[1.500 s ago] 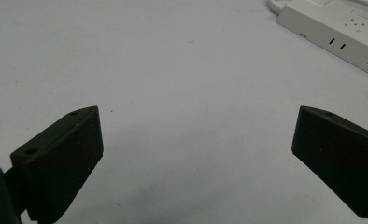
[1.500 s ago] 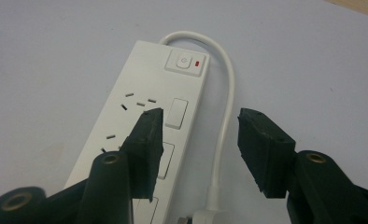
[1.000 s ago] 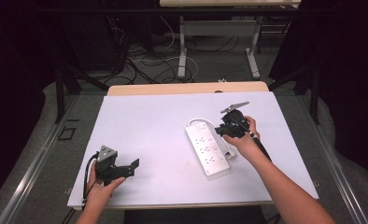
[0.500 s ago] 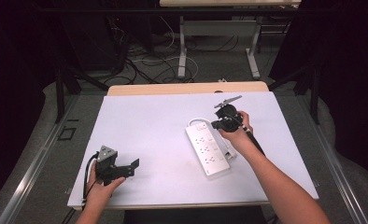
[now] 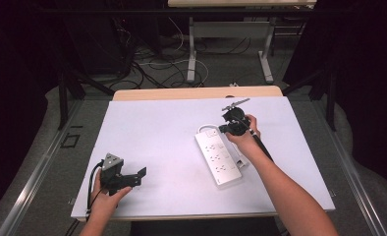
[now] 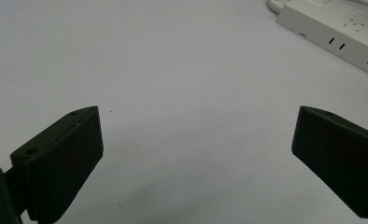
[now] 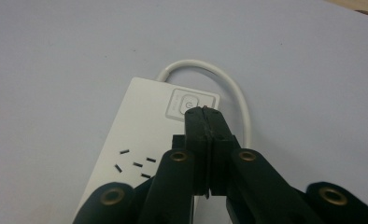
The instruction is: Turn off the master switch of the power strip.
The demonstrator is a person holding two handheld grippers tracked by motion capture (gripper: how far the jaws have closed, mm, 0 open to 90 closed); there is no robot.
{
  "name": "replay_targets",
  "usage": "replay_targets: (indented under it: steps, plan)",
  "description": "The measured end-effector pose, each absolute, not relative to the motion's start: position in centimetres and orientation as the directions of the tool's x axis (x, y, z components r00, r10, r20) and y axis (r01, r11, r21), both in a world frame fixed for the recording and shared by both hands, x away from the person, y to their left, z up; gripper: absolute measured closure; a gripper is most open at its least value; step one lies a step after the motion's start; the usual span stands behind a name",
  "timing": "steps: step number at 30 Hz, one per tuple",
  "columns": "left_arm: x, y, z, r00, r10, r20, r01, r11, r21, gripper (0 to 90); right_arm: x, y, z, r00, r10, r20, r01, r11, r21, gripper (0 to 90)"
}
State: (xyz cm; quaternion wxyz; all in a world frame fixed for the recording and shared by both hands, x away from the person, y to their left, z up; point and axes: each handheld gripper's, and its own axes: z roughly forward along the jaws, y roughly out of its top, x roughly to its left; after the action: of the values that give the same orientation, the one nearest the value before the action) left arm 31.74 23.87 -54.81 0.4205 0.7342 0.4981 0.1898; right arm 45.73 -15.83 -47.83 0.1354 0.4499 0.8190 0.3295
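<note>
On the white surface (image 5: pixel 152 128), the clenched right claw (image 7: pixel 204 110) should press straight down on the strip's (image 5: pixel 218 156) switch (image 7: pixel 189 104); left claw (image 6: pixel 194 154) released.

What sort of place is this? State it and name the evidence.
Probably a lab or recording workspace: a white-topped work table with a white plastic power strip, loose cables on the grey floor, dark curtains around.
</note>
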Motion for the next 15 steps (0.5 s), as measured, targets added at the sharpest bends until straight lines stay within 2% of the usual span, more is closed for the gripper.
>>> replay_targets:
  steps: [15]
  plan:
    - [31.78, 23.87, -54.82, 0.433, 0.89, -0.141, 0.574, -0.151, 0.805, 2.2, 46.61, -15.22, -48.89, -0.538, 0.836, 0.105, 0.67, 0.349, 0.656, 90.0]
